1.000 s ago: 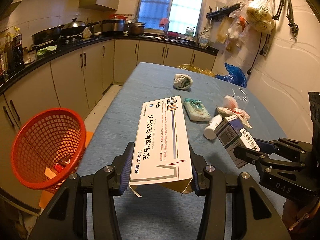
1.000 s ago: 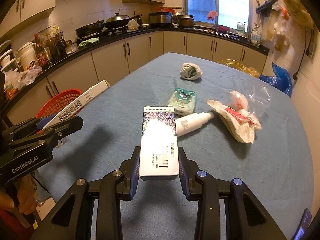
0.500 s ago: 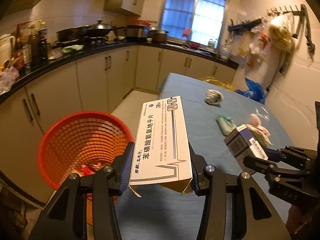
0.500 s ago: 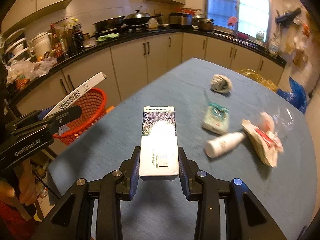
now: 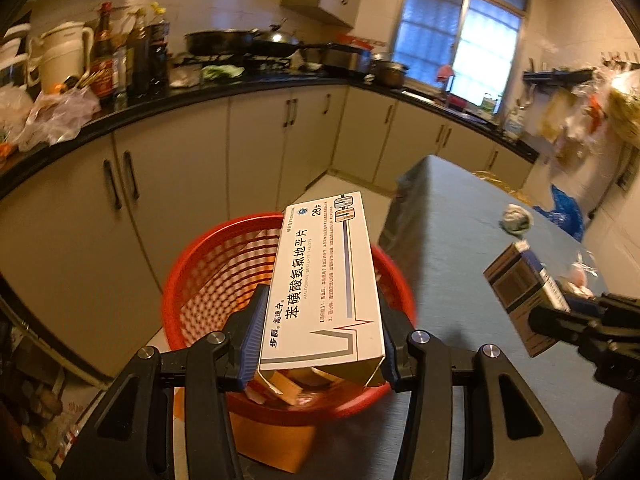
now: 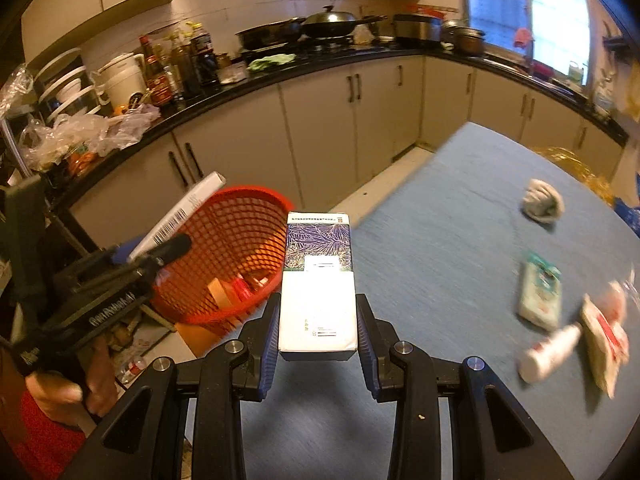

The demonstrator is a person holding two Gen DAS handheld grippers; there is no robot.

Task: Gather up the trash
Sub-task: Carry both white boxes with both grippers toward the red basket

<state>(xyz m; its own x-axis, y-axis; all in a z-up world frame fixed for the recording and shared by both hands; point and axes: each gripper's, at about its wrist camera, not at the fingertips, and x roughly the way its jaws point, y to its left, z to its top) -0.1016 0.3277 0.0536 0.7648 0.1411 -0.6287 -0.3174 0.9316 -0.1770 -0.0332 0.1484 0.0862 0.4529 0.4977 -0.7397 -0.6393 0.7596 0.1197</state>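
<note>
The white medicine carton (image 5: 324, 280), pinched across its long sides by the left gripper (image 5: 320, 340), looks light, thin-walled and easily crushed, with an open flap; it hangs just over the red basket (image 5: 200, 280). The right gripper (image 6: 318, 326) clamps a patterned box (image 6: 318, 280) likewise, above the table (image 6: 440, 240) edge beside the basket. Only the right view shows the bottle (image 6: 550, 354) and packets still lying on the table.

My right gripper (image 6: 318, 322) clamps a purple-patterned carton (image 6: 318, 284) over the blue table (image 6: 440, 240). At left, my other gripper (image 6: 160, 250) holds a white box (image 6: 180, 214) above the red basket (image 6: 240, 256).
</note>
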